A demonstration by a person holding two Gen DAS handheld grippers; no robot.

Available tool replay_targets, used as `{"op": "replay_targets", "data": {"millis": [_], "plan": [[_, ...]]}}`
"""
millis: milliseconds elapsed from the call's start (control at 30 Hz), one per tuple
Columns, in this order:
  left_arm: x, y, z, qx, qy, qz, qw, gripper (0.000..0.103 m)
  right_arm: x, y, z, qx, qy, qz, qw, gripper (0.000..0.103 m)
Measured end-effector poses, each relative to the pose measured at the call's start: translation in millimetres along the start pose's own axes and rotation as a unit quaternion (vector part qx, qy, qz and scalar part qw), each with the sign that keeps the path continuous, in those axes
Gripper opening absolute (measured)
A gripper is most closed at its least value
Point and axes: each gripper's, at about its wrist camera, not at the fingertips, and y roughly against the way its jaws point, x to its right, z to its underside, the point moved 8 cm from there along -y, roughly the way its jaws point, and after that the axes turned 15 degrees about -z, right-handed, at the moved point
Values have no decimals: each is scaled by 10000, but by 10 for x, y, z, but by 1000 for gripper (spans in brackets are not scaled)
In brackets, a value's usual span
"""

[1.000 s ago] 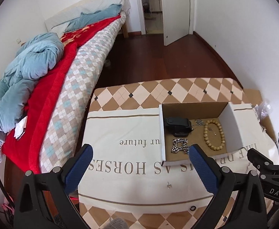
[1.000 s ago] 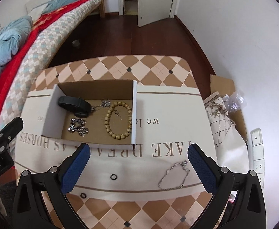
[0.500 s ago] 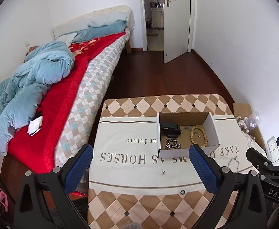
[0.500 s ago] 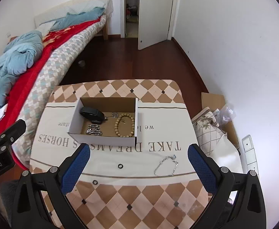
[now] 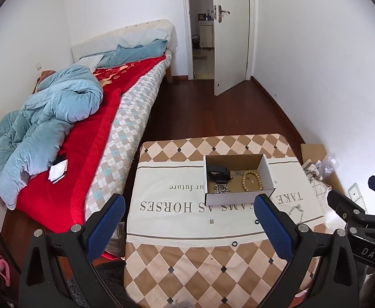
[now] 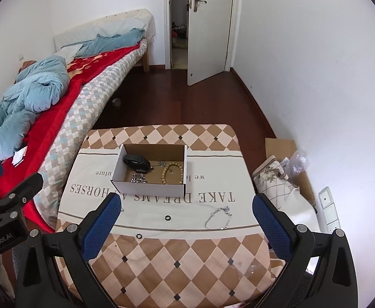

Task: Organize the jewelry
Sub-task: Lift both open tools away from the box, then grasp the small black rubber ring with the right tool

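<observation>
An open cardboard box (image 6: 150,188) (image 5: 228,198) sits on the cloth-covered table (image 6: 213,251). Inside lie a wooden bead bracelet (image 6: 171,174) (image 5: 251,181), a silver chain (image 6: 138,179) (image 5: 222,189) and a black case (image 6: 137,163) (image 5: 218,173). Loose on the cloth are a silver chain bracelet (image 6: 218,217) (image 5: 298,210), two small black rings (image 6: 167,217) (image 6: 138,236) and a tiny earring (image 5: 211,221). Both my left gripper (image 5: 187,220) and my right gripper (image 6: 186,220) hang open and empty, high above the table's near edge.
A bed (image 5: 85,133) with red and blue blankets runs along the left. A patterned bag (image 6: 277,182) and cardboard (image 6: 282,146) lie on the floor right of the table. A wall socket (image 6: 328,205) is at the right. The door (image 6: 208,25) stands ajar.
Both grippers have pulled up and back from the table, so the box and jewelry look much smaller. Jaws stayed open; nothing was picked up.
</observation>
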Motion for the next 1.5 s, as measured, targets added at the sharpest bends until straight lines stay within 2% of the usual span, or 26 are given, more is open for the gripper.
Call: {"op": "replay_targets", "data": {"millis": [300,567,833,900,967,1133,1300,1500], "plan": [[-51,261,-38,164,33,-9,9999,103,-64,322,-42,213,7,-45,9998,103],[-31,67,108,-21,114,-131,9998,103,-15,231,49,129,-150,-136,9997,103],[140,-635,598,-673,-232,-436,9965,103,413,-420,481,-408,-617,0,9973,103],[194,-845,729,-880,-341,-511,9942,103,542,-627,627,-565,-740,58,9956,100],[230,-1001,819,-1001,-439,-615,9921,103,681,-863,791,-783,-902,62,9928,77],[262,-1433,987,-1348,-555,-800,9861,103,917,-1401,1141,-1164,-1358,-245,9836,61],[244,-1819,1151,-1681,-649,-945,9791,103,793,-1855,1282,-1416,-1429,-657,9774,57],[171,-2157,1260,-1937,-717,-1112,9721,103,431,-2286,1190,-1478,-1036,-841,9800,57]]}}
